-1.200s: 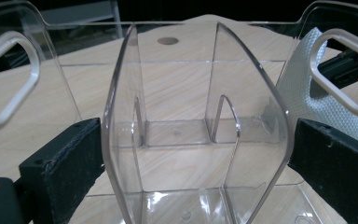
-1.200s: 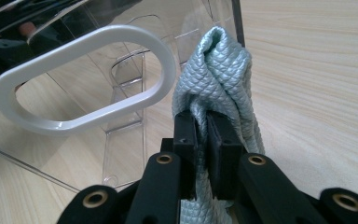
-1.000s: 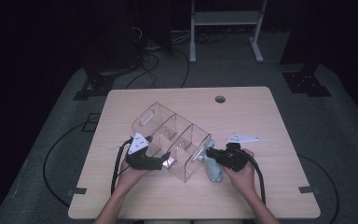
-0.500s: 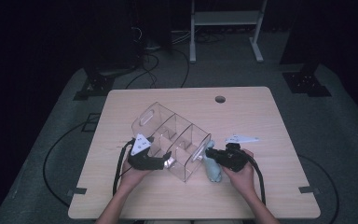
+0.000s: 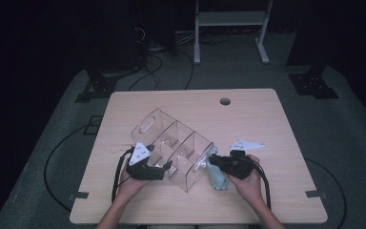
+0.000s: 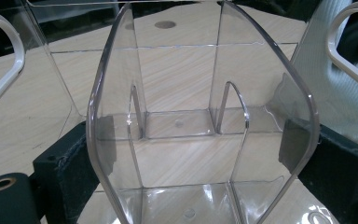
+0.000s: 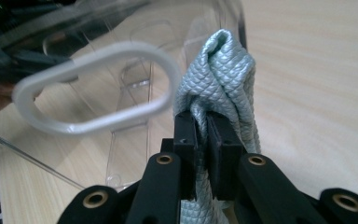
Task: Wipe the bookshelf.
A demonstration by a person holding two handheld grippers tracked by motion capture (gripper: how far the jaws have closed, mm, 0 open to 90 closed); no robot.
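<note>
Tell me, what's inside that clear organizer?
The organizer's compartments look empty: through its walls, bare table. The pale cloth is outside, pinched by the right gripper. The far end compartment is partly hidden.

Pale blue scale-patterned cloth (image 7: 223, 74); clear organizer (image 5: 176, 143)

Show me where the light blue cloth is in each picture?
High view: the light blue cloth lies low and right of middle, by the clear organizer's end, at the right gripper.
Left gripper view: pale cloth at the far right, seen through the clear plastic.
Right gripper view: middle, pinched between the black jaws.
Shared landmark: the organizer's white oval handle.
</note>
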